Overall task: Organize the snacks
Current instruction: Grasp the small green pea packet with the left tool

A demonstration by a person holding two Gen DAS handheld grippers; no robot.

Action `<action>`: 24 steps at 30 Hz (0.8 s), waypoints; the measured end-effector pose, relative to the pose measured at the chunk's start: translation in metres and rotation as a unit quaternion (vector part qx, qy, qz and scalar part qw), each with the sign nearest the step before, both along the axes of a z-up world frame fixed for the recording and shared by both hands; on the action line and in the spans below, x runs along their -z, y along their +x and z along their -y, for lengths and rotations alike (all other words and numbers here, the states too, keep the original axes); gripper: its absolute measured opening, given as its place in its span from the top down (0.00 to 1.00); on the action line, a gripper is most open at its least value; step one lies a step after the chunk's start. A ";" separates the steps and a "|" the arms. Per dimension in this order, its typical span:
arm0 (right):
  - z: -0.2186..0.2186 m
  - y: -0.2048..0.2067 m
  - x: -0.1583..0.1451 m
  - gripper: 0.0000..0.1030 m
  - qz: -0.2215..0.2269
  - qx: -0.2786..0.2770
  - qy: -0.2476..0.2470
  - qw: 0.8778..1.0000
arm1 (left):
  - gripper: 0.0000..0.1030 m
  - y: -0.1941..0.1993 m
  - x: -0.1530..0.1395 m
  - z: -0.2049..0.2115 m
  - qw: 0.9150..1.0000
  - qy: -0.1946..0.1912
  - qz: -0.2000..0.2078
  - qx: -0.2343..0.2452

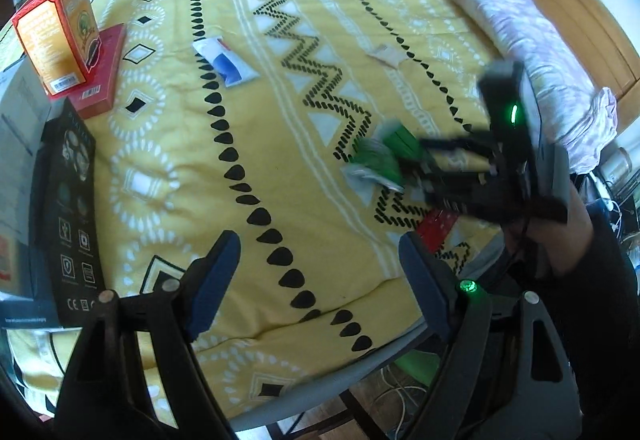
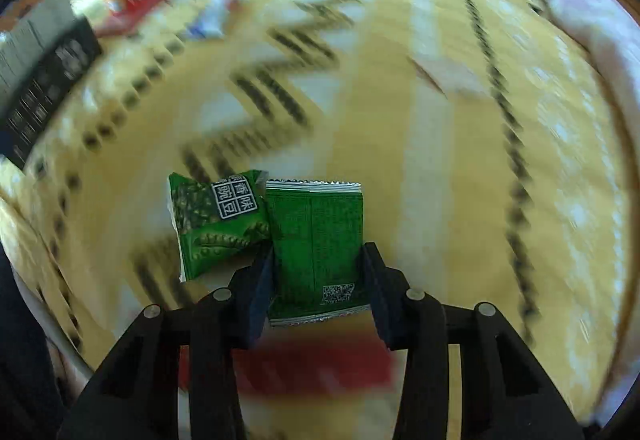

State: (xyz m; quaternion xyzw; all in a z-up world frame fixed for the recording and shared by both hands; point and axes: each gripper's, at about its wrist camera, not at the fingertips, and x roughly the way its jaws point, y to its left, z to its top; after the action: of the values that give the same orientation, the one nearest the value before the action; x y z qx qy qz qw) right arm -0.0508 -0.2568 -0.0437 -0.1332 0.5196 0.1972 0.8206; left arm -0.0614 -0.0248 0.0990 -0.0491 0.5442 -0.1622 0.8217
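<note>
My right gripper (image 2: 318,260) is shut on a green snack packet (image 2: 316,240) with a QR code on its back, held above the yellow patterned cloth (image 2: 420,160). A second green pea packet (image 2: 212,224) hangs beside it on the left, touching it. In the left wrist view the right gripper (image 1: 416,160) holds the blurred green packets (image 1: 380,160) over the cloth. My left gripper (image 1: 320,276) is open and empty near the table's front edge. A blue and white packet (image 1: 228,62) and a small beige packet (image 1: 386,56) lie farther back. A red packet (image 1: 436,228) lies under the right gripper.
An orange box (image 1: 56,32) stands on a flat red box (image 1: 104,76) at the far left. A black box (image 1: 70,208) stands at the left edge. A rolled pale quilt (image 1: 500,12) lies along the right side. The table's front edge (image 1: 340,372) is close.
</note>
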 end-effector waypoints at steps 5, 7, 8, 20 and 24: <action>0.013 0.010 -0.056 0.55 0.089 0.046 0.070 0.993 | 0.20 0.017 0.012 0.010 0.999 0.007 0.011 0.035; 0.028 0.003 -0.065 0.55 0.090 0.069 0.100 0.989 | 0.20 0.029 0.021 0.018 0.999 -0.002 0.009 0.047; 0.040 -0.006 -0.067 0.55 0.081 0.083 0.126 0.985 | 0.20 0.036 0.027 0.024 0.999 -0.018 0.003 0.049; 0.091 -0.056 -0.051 0.55 0.042 0.164 0.218 0.961 | 0.54 0.074 0.074 0.080 0.998 0.004 0.012 0.060; 0.091 -0.055 -0.056 0.55 0.051 0.169 0.223 0.959 | 0.56 0.068 0.065 0.078 0.998 0.002 0.033 0.058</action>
State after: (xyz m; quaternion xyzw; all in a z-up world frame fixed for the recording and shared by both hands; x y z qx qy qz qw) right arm -0.1059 -0.3474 0.0126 0.1335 0.4349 0.1597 0.8761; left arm 0.0066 -0.1025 0.0341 -0.0100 0.5190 -0.2102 0.8285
